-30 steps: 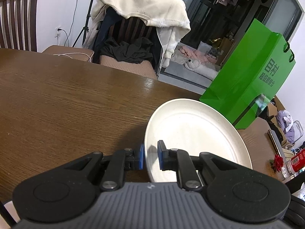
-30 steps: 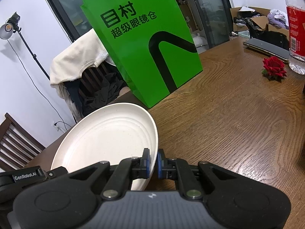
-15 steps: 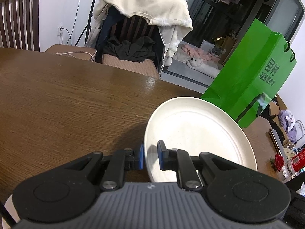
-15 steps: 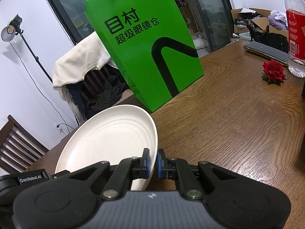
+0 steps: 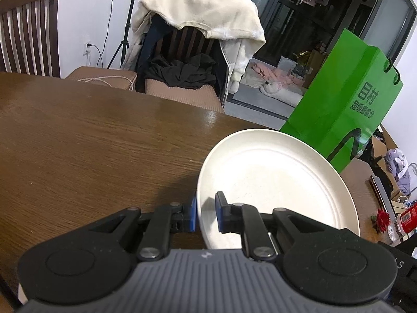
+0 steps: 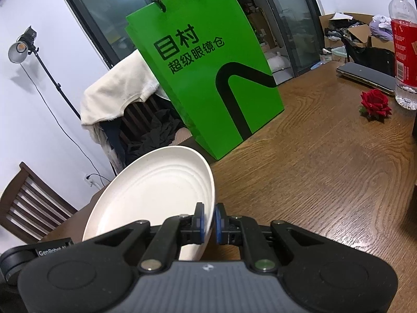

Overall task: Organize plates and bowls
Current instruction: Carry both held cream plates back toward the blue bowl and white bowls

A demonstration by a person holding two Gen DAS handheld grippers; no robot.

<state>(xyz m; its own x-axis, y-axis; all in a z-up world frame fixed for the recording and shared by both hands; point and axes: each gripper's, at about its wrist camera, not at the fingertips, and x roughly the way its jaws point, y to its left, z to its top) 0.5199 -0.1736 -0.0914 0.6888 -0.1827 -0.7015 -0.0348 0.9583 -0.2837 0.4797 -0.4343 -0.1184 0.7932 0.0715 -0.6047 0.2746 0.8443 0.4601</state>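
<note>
The near rim of a round cream plate (image 5: 273,177) drops out of sight behind the black gripper housing in both wrist views. A clear plastic bottle with a red label (image 6: 402,44) is cropped by the right edge; its print is unreadable.

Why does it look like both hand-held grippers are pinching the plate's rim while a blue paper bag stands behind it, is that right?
Not quite: the paper bag is green, as the right wrist view shows. Both the left hand-held gripper and the right hand-held gripper do pinch the plate rim.
</note>
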